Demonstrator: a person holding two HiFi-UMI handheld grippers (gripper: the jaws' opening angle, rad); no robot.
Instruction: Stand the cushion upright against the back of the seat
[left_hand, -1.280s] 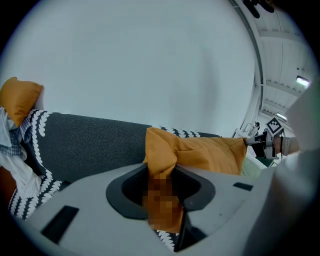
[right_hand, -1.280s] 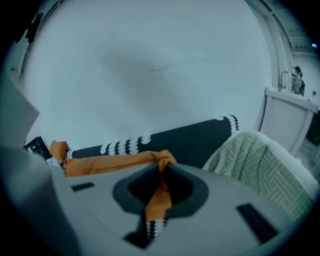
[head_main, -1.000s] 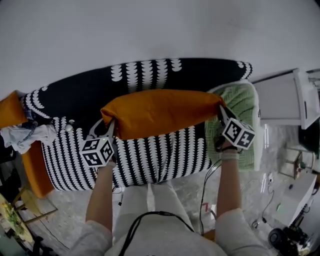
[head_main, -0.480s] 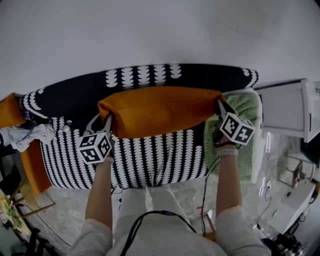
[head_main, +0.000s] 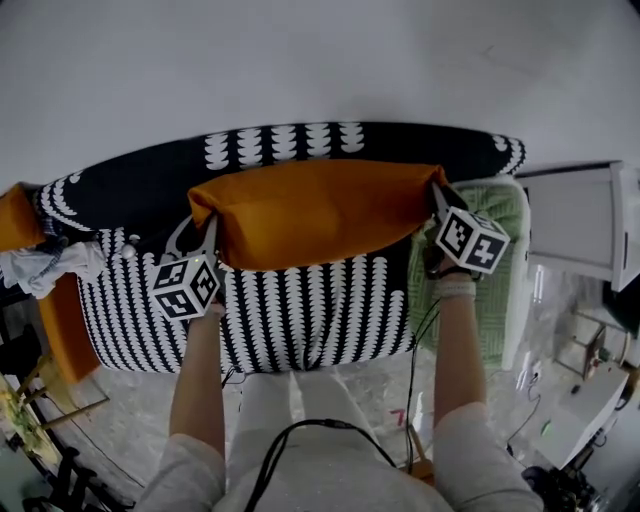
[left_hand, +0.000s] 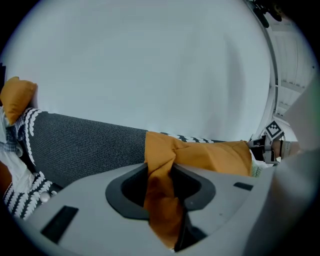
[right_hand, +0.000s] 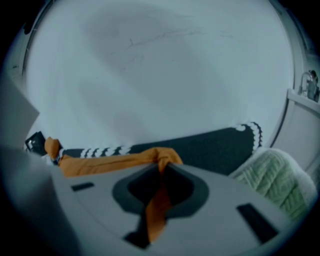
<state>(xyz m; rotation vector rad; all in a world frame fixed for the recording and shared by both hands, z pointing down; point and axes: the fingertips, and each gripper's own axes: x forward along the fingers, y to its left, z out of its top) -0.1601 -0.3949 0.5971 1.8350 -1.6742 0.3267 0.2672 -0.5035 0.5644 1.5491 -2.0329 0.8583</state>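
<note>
An orange cushion (head_main: 315, 213) hangs stretched between my two grippers above the black-and-white patterned seat (head_main: 300, 315). Its top edge lies close to the dark backrest (head_main: 150, 175). My left gripper (head_main: 208, 232) is shut on the cushion's left corner; orange fabric (left_hand: 162, 200) is pinched between its jaws. At the other end my right gripper (head_main: 436, 195) is shut on the right corner, with a strip of orange cloth (right_hand: 159, 202) caught in its jaws. In the right gripper view the cushion (right_hand: 110, 161) runs leftward in front of the backrest (right_hand: 210, 145).
A green knitted blanket (head_main: 480, 255) lies on the seat's right end. A second orange cushion (head_main: 18, 215) and crumpled white cloth (head_main: 45, 268) sit at the left end. A white cabinet (head_main: 580, 220) stands to the right. A pale wall (head_main: 320, 60) rises behind the backrest.
Both grippers have carried the cushion farther toward the backrest and slightly down; its top edge now overlaps the dark back more than a second ago. Both grips are unchanged.
</note>
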